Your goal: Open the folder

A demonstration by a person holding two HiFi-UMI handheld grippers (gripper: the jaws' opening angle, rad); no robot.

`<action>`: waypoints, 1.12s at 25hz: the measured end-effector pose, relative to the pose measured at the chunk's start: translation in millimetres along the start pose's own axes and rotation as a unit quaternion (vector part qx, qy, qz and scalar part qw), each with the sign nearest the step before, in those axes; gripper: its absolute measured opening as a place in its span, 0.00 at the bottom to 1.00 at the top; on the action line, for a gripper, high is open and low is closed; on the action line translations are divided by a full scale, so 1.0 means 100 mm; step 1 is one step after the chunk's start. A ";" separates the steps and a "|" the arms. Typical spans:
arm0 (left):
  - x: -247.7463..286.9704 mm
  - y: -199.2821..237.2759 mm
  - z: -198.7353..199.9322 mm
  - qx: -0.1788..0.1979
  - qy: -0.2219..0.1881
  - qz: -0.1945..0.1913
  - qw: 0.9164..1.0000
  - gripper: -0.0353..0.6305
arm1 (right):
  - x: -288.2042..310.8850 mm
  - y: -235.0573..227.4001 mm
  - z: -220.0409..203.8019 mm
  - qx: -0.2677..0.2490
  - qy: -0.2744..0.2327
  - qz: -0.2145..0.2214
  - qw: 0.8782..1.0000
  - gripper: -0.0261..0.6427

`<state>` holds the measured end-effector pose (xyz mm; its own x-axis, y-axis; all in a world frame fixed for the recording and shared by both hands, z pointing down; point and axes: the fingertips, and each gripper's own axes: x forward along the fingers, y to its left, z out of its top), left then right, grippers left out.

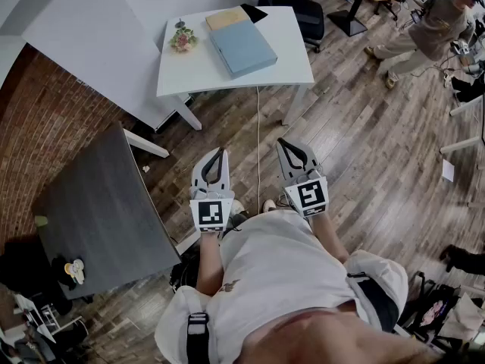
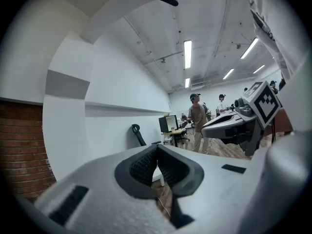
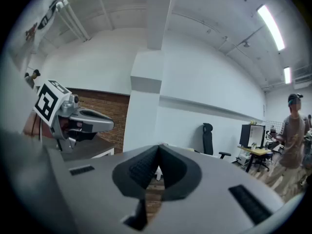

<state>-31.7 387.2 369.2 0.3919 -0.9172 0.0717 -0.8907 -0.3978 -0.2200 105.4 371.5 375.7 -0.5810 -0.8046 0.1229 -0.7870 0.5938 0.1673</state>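
Jaws together, empty, on left gripper (image 1: 220,152) and right gripper (image 1: 283,142); blue folder (image 1: 242,48) lies on white table (image 1: 289,44).

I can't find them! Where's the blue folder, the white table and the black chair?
blue folder (image 1: 242,48), head view, middle of its cover.
white table (image 1: 288,48), head view, bare top beside the folder.
black chair (image 1: 307,12), head view, its seat.

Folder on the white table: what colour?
The folder is light blue; head view shows it best.

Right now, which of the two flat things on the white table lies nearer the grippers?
The blue folder, the larger of the two. The tan one lies beyond it, farther from you.
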 end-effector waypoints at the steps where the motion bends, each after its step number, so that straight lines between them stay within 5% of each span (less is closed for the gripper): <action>1: 0.01 -0.04 0.02 0.002 0.001 0.003 1.000 0.06 | -0.03 -0.04 -0.01 0.006 -0.003 0.000 1.000 0.05; 7: 0.10 -0.16 0.07 -0.002 0.003 0.024 1.000 0.13 | -0.09 -0.25 -0.11 0.014 -0.005 0.000 1.000 0.05; 19: 0.36 -0.04 -0.06 -0.020 0.013 0.045 0.999 0.42 | 0.16 -0.47 -0.24 0.012 0.012 0.000 1.000 0.37; 28: 0.68 0.43 -0.14 -0.024 0.004 0.048 0.999 0.47 | 0.65 -0.54 -0.22 0.006 0.017 -0.011 1.000 0.40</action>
<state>-46.3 307.4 378.6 0.3022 -0.9514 0.0598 -0.9342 -0.3081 -0.1800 114.4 287.3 396.0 -0.5564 -0.8168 0.1522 -0.8020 0.5759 0.1587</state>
